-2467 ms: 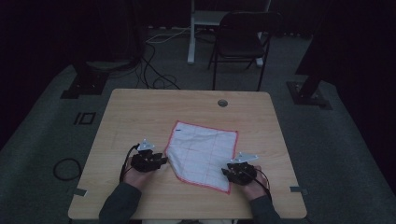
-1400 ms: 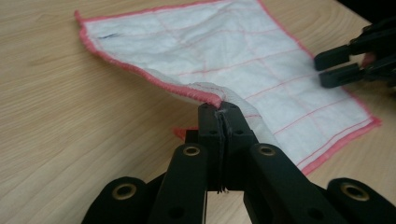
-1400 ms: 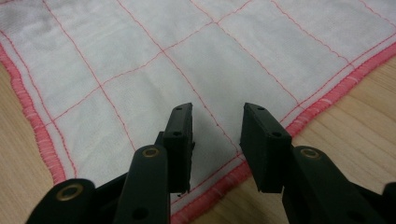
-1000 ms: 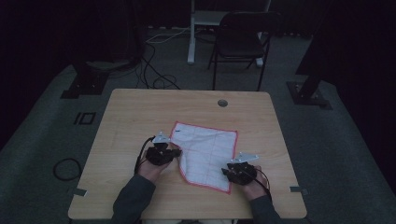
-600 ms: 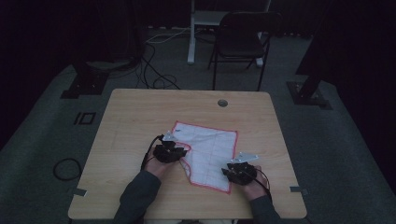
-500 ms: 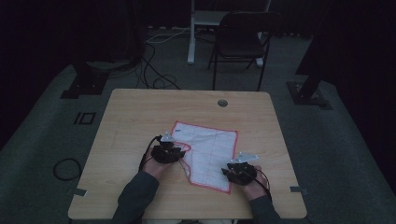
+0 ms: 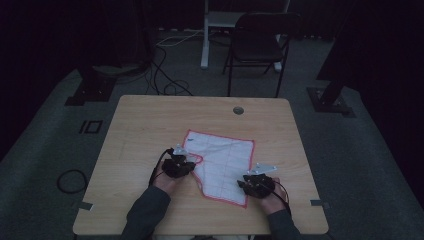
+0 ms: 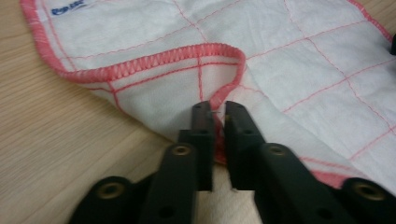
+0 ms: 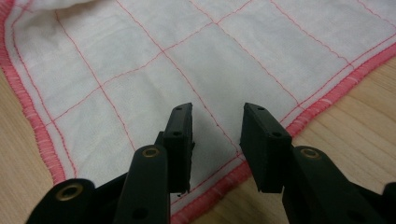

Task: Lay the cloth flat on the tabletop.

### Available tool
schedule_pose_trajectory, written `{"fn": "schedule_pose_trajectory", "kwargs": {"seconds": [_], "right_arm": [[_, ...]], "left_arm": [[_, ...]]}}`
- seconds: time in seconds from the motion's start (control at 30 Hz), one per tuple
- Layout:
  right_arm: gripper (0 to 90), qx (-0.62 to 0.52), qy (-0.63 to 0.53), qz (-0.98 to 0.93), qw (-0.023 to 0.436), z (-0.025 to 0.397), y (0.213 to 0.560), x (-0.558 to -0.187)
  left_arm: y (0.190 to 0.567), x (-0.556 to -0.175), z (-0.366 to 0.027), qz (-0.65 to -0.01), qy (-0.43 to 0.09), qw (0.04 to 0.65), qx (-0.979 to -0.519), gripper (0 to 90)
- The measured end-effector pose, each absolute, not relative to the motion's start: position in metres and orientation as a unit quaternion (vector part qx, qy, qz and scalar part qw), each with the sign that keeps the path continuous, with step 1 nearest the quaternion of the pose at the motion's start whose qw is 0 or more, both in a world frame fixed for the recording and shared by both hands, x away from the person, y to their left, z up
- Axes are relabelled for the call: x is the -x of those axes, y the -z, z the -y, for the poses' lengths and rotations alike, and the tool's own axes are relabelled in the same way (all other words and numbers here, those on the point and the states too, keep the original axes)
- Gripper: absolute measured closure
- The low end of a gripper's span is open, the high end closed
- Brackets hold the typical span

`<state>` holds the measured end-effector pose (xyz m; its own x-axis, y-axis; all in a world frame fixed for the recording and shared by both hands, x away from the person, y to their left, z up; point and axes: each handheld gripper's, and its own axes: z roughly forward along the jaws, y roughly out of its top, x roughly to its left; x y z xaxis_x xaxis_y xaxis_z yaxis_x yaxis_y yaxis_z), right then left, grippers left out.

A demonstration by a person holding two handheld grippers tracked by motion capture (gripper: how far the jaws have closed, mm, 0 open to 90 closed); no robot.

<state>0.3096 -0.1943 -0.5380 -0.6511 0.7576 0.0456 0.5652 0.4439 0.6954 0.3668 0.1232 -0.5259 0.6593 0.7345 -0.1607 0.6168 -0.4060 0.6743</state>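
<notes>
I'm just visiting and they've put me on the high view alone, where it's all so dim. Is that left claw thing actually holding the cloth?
Observer: Yes. In the left gripper view the left gripper has its jaws pinched on the red hem of the cloth, which folds over just ahead of them.
Operator: And the right one?
Observer: The right gripper has its jaws apart over the cloth near its red border, with nothing between them.
Operator: Is the cloth plain white? Hard to tell from up here.
Observer: It is white with thin red grid lines, and there is a small blue mark near one corner.
</notes>
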Motion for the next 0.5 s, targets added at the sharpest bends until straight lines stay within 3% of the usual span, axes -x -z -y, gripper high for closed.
{"fn": "schedule_pose_trajectory", "kwargs": {"seconds": [0.5], "right_arm": [[64.0, -0.395, -0.349, -0.838, 0.138, 0.194, 0.538, -0.309]], "left_arm": [[0.517, -0.335, -0.162, -0.426, -0.092, 0.396, -0.808, 86.0]]}}
